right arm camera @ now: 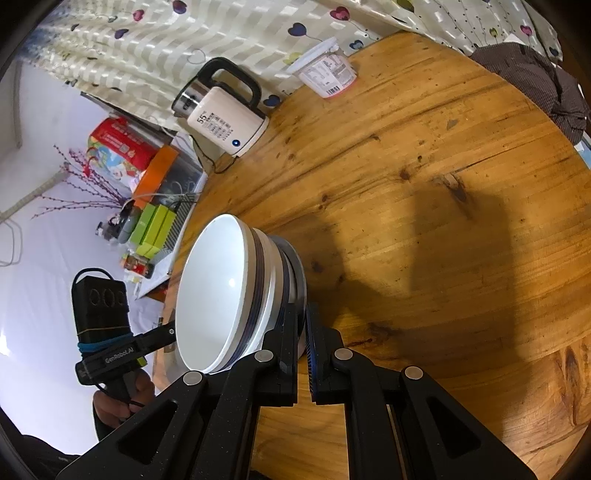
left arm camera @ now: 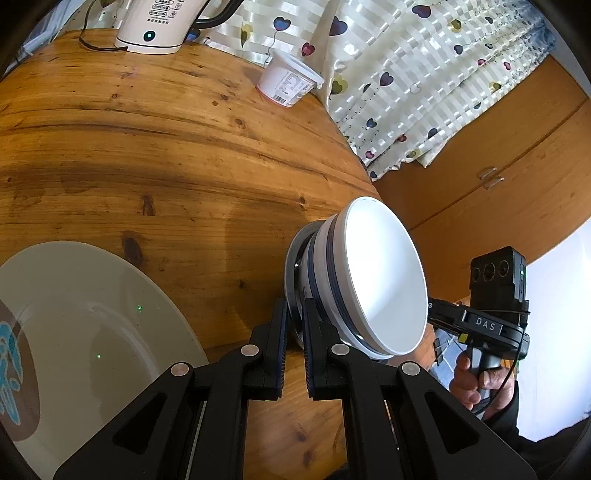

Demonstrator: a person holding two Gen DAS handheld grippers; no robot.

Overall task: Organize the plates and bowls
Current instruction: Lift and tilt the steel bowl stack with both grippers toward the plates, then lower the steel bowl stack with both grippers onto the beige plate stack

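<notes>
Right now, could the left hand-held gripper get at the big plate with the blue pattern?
Probably not yet: the left hand-held gripper is clamped on the bowl stack. The plate lies close by on the table, nothing between.

Large plate (left arm camera: 92,317) cut off by the left and bottom edges of the left wrist view, its brown and blue pattern only partly seen. Kettle (left arm camera: 155,26) cropped at the top edge there, panel print too small to read; label on the far white tub (left arm camera: 288,83) likewise illegible. Rim of the dish beneath the stacked bowls (right arm camera: 229,291) hidden between the fingers of the right tool (right arm camera: 301,332); boxes past the left tabletop (right arm camera: 424,184) edge too small to identify.
</notes>
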